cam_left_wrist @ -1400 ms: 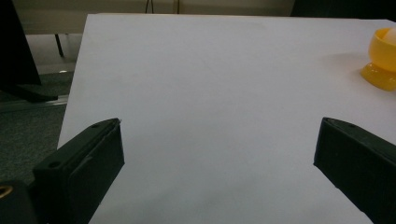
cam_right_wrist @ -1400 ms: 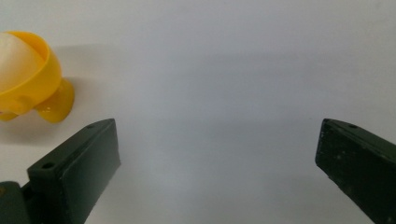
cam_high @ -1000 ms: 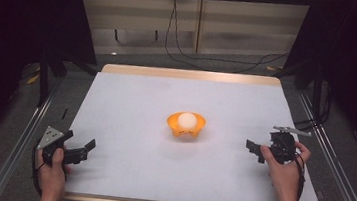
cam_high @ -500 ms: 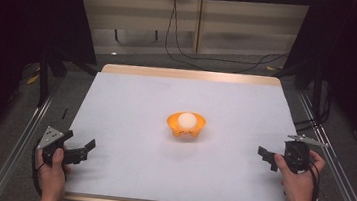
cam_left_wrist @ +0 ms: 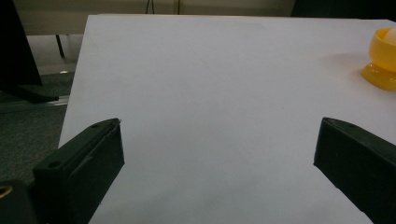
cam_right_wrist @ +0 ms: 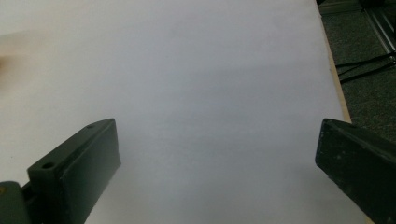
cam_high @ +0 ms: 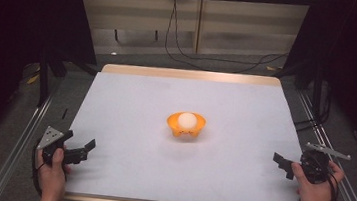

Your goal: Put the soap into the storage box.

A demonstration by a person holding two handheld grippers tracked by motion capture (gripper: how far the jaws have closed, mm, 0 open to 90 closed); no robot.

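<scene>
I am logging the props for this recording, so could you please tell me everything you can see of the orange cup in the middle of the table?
The orange cup is a small, glossy, plastic-looking holder with a rounded bowl on a wider foot. It stands upright near the centre of the white table and carries a white egg-like ball in its bowl. Only the ball and the table touch it; both tools are far off at the near corners.

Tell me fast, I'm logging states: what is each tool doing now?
Left tool: open, holding nothing.
Right tool: open, holding nothing.
</scene>
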